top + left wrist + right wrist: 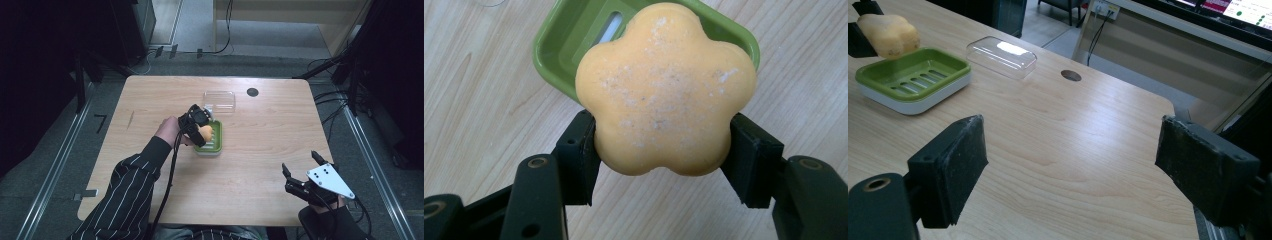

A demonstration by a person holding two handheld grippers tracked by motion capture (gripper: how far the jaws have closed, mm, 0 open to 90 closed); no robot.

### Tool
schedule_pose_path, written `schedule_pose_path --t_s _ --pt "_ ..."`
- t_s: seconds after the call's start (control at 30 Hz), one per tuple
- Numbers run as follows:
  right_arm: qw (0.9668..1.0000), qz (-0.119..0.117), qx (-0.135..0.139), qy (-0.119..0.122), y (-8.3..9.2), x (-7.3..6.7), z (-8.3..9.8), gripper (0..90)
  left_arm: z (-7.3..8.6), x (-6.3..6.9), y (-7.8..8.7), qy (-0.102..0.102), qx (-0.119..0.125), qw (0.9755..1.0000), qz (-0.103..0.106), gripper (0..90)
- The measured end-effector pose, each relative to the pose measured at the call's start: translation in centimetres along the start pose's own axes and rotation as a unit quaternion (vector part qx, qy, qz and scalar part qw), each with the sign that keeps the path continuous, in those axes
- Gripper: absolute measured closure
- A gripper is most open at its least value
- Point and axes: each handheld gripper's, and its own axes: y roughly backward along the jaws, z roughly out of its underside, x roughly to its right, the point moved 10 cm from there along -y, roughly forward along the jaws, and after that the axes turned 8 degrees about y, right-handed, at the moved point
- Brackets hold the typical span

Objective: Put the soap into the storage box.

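Flower-shaped orange soap (pixel 666 90) pinched between jaws of left gripper (pixel 664 155), held just above green soap dish (pixel 569 40) mid-table. Grip only on lower lobes, so slip or tilt could happen if squeeze eased too early; soap might land on rim, not in tray. Right gripper (pixel 1073 170) spread wide, parked near right edge. Clear lid (pixel 219 100) just beyond dish.
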Motion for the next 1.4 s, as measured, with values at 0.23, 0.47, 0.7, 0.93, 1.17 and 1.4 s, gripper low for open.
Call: schedule_pose_path --t_s 0.23,0.47,0.7,0.93,1.17,1.4 --pt "1.0 0.0 -0.001 -0.001 0.1 0.1 0.1 13.3 -0.3 -0.4 -1.1 0.004 0.002 1.0 0.003 39.5" --pt "1.0 0.002 0.0 -0.001 0.1 0.1 0.0 13.3 -0.6 -0.5 -2.1 0.001 0.0 1.0 0.002 39.5" --pt "1.0 0.001 0.0 -0.001 0.1 0.1 0.0 13.4 -1.1 -0.5 -2.5 -0.006 0.006 0.9999 -0.006 39.5" --pt "1.0 0.001 0.0 0.0 0.1 0.1 0.0 13.3 -1.3 -0.5 -3.2 -0.019 -0.003 0.9998 -0.008 39.5" --pt "1.0 0.001 0.0 -0.001 0.1 0.0 0.0 13.4 -1.5 -0.3 -3.9 -0.022 -0.007 0.9997 -0.007 39.4" --pt "1.0 0.001 0.001 0.0 0.1 0.0 0.0 13.3 -1.6 -0.2 -4.4 -0.022 -0.009 0.9997 -0.008 39.4"
